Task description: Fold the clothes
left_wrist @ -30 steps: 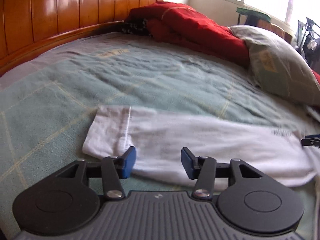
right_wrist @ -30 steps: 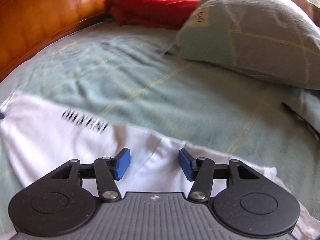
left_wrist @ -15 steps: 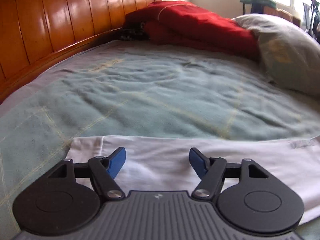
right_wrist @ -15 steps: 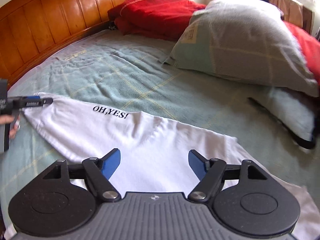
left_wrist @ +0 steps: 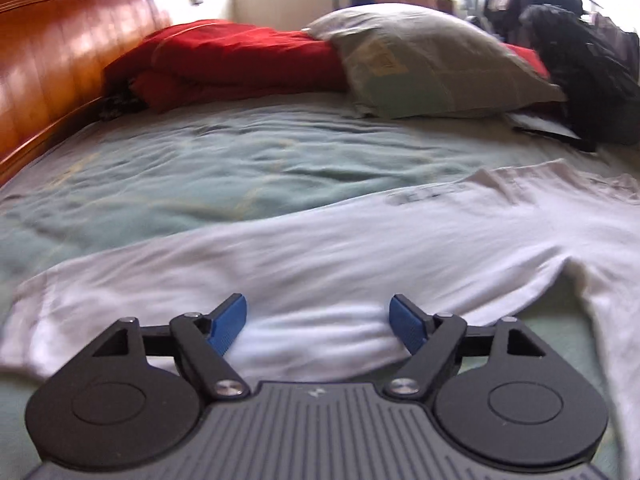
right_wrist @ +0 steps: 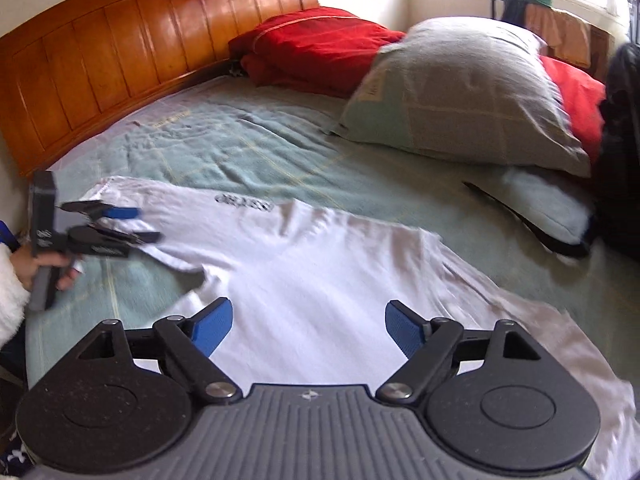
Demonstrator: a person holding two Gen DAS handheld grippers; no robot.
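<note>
A white T-shirt [right_wrist: 312, 264] with black lettering [right_wrist: 244, 202] lies spread flat on the green bedspread [right_wrist: 248, 148]. In the left wrist view the same shirt [left_wrist: 340, 252] stretches across from left to right. My left gripper [left_wrist: 318, 326] is open, its blue pads over the shirt's near edge with nothing between them. It also shows in the right wrist view, where the left gripper [right_wrist: 132, 222] hovers at the shirt's left end, held by a hand [right_wrist: 38, 266]. My right gripper [right_wrist: 308, 326] is open above the shirt's middle, holding nothing.
A wooden headboard [right_wrist: 120, 60] runs along the left. A red folded blanket [right_wrist: 316, 48] and a grey-green pillow [right_wrist: 472, 92] lie at the far side of the bed. A dark backpack [left_wrist: 580, 64] and a black strap [right_wrist: 520, 220] sit at the right.
Both grippers have pulled back and risen, and their jaws have opened wider. The shirt, a narrow strip before, now lies spread wider with a sleeve showing.
</note>
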